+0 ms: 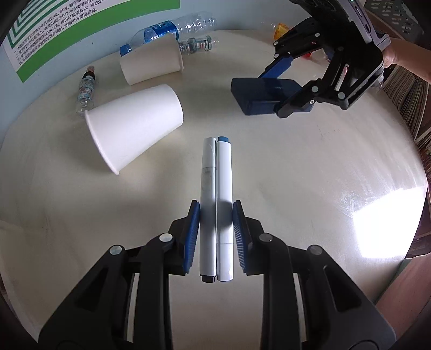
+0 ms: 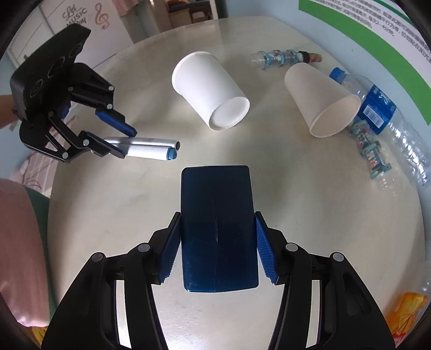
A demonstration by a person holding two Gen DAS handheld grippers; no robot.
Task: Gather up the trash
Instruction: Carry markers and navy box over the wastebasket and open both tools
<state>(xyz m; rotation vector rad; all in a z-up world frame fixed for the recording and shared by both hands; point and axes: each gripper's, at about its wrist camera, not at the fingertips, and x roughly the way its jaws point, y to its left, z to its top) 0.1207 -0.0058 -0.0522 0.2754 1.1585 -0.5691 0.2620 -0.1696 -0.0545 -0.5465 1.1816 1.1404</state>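
Left gripper (image 1: 216,228) is clamped on two white markers (image 1: 216,204) held side by side, pads pressing both, markers look lifted off the round table (image 1: 309,172)

Right gripper (image 2: 215,247) has a dark blue flat block (image 2: 218,226) between its pads and seems to grip it, though I can't confirm full contact on the left pad

Progress, as I judge it: early. Both hands loaded, nothing visibly binned, no bin in either view

Left on the table: near paper cup (image 1: 134,126) on its side, far paper cup (image 1: 152,63) on its side, large clear water bottle (image 1: 172,27), two small crushed bottles (image 1: 86,90) (image 1: 196,44), an orange wrapper (image 2: 406,312) at the edge

View differences: the left wrist shows the marker grip close up plus a bright glare patch. The right wrist shows the block grip, the pink cloth (image 2: 18,242) and the music-note wall sticker (image 2: 102,16)
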